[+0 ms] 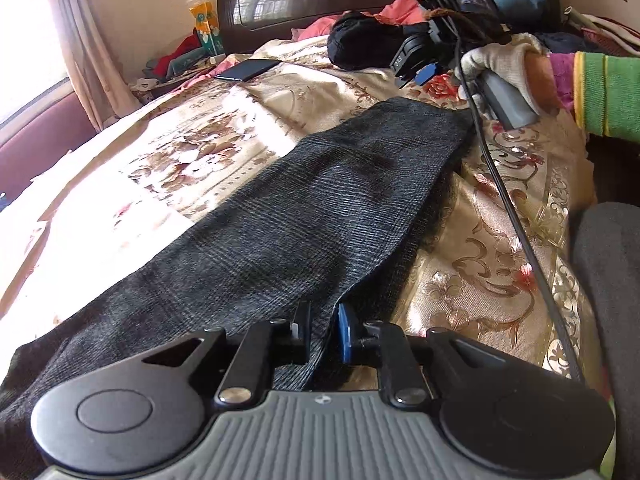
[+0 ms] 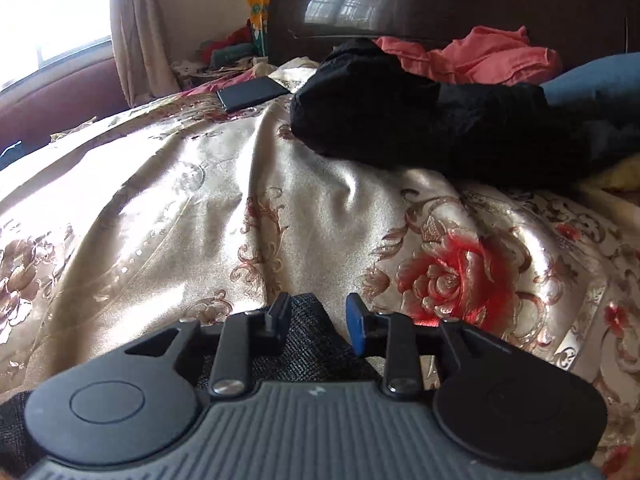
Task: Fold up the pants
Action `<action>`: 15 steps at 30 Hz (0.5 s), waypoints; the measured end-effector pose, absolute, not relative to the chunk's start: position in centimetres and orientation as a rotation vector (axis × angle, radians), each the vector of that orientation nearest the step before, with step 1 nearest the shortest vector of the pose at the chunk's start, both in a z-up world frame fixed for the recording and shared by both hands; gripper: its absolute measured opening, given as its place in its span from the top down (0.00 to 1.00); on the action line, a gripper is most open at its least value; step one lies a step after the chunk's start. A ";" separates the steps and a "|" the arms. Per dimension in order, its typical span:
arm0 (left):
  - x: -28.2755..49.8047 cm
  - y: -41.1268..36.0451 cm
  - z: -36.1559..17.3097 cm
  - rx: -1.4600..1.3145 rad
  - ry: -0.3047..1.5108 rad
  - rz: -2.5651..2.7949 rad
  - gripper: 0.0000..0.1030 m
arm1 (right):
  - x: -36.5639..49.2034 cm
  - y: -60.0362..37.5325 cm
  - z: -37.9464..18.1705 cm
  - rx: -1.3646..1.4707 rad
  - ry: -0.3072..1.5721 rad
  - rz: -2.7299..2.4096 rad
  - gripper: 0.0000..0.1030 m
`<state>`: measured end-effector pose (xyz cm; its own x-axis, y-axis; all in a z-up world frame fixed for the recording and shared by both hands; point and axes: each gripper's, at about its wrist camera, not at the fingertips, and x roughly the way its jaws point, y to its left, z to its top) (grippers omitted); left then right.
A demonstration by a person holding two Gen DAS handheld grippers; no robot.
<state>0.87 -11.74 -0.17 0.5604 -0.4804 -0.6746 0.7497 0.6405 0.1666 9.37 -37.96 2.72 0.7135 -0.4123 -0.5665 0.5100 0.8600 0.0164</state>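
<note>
1. The pants [image 1: 304, 216], a dark grey woven pair, lie as a long narrow strip on the bed's floral satin bedspread [image 1: 192, 148]. They run from the left tool [image 1: 325, 334] at the near end toward the right tool [image 1: 416, 72] at the far end.

2. Left tool: its fingers are pinched on the near edge of the pants, and a fold of cloth rises between them. The grip takes only a small bite of fabric, so a pull could slip it free.

3. Middle: the pants lie fairly flat. Their right edge is doubled over a lower layer, which could drag out of line if one end is lifted faster than the other.

4. Right tool [image 2: 318, 318]: in its own view the fingers stand apart, with a corner of the pants [image 2: 304, 332] between them and leaning on the left finger. It is not yet clamped; closing from here might catch only one layer.

5. A black cable [image 1: 516, 220] trails across the bedspread just right of the pants and could snag the cloth as it is carried over.

6. Beyond, a black garment bundle [image 2: 420, 128] and a phone [image 1: 248, 70] lie on the bed, limiting landing room.
</note>
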 end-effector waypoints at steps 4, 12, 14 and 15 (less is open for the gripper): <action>1.0 -7.4 0.8 0.429 0.653 -0.621 0.69 | 7.3 -31.5 4.2 0.267 0.608 -0.203 0.66; 1.5 3.6 1.4 0.278 0.838 -0.313 0.65 | 7.7 -13.7 5.1 0.215 0.739 0.304 0.66; 1.3 6.8 2.9 0.171 0.798 -0.284 0.65 | 8.6 -10.1 6.0 0.170 0.727 0.393 0.65; 1.2 7.8 3.4 0.174 0.770 -0.254 0.65 | 9.9 -8.5 6.3 0.172 0.732 0.444 0.64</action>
